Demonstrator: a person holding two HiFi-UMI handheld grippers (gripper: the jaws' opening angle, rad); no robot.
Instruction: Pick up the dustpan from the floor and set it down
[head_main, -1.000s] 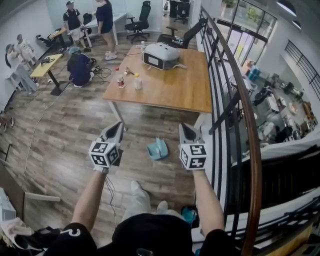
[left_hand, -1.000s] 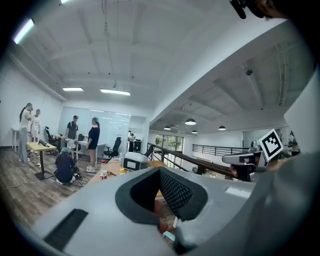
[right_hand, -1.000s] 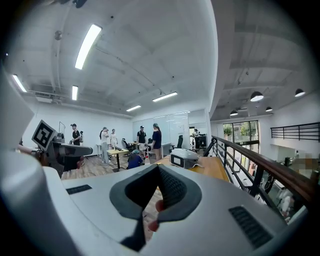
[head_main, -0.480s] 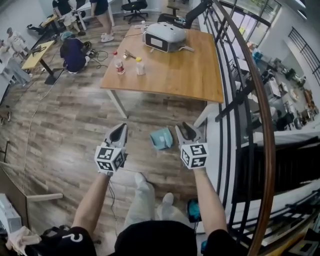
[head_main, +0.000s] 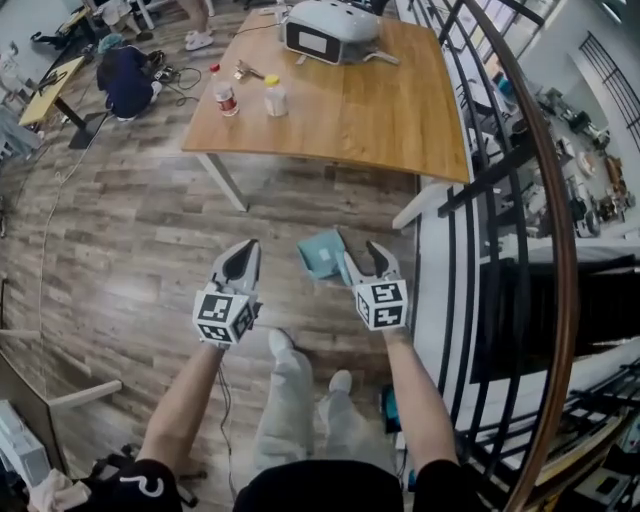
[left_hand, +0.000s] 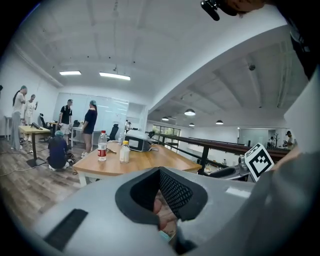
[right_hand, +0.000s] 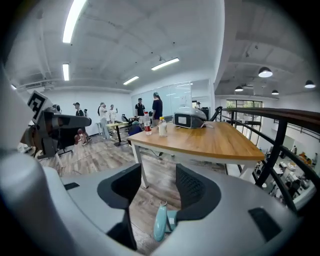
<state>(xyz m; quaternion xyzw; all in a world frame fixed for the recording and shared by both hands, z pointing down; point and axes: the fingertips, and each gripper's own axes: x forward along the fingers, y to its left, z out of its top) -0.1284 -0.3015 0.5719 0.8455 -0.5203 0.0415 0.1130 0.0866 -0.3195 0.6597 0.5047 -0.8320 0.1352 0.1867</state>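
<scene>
The right claw (head_main: 362, 252) is opening, nothing grasped yet. The dustpan (head_main: 322, 254) lies on the floor (head_main: 150, 240) just ahead, slightly left. An off-centre approach may push it away. The left claw (head_main: 243, 255) is clenched, empty.

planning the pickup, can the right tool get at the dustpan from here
Probably yes: the right tool is opening its jaws, nothing between them, and the dustpan lies just ahead on open floor.

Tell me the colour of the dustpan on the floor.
The dustpan is pale teal, clearest in the head view.
</scene>
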